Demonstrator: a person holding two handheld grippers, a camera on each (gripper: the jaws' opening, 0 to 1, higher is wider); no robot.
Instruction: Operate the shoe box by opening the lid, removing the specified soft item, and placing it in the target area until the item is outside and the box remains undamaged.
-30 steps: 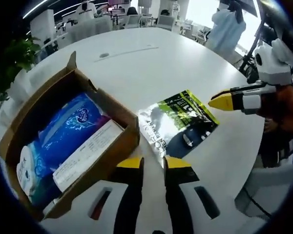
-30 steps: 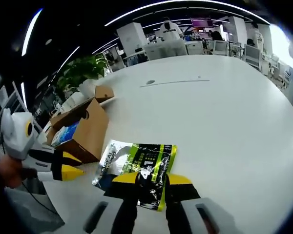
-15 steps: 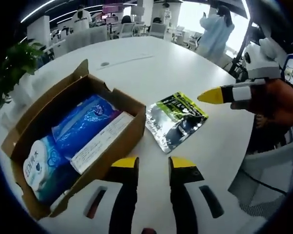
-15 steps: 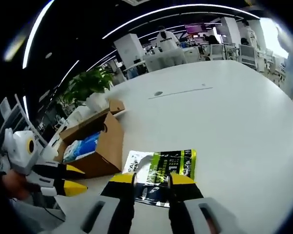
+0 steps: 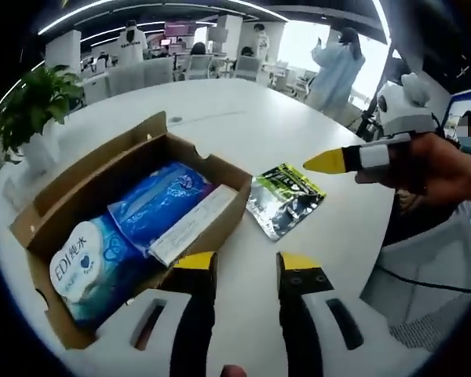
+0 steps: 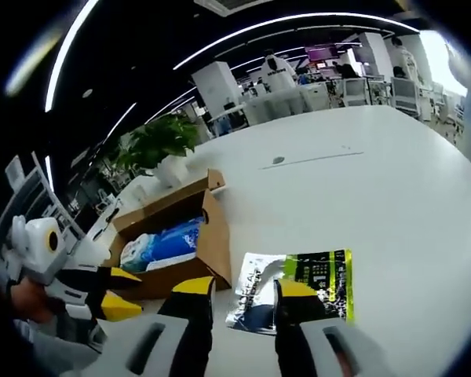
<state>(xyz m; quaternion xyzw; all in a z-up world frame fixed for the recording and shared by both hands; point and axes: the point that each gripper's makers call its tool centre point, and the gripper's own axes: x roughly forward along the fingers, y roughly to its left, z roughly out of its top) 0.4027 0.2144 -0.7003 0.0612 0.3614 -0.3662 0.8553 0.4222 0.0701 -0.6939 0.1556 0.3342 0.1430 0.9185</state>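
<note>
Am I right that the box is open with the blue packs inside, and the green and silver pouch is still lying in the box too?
Not quite. The box is open with the blue packs inside, but the green and silver pouch lies flat on the white table beside the box, as the left gripper view shows.

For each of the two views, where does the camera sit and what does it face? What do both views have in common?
Left gripper view: rides the left gripper, facing the open shoe box and the foil pouch; a hand holds the right gripper.
Right gripper view: rides the right gripper, facing the pouch and box from the other side; the left gripper enters at left.
Shared: box, pouch, white table, potted plant.
</note>
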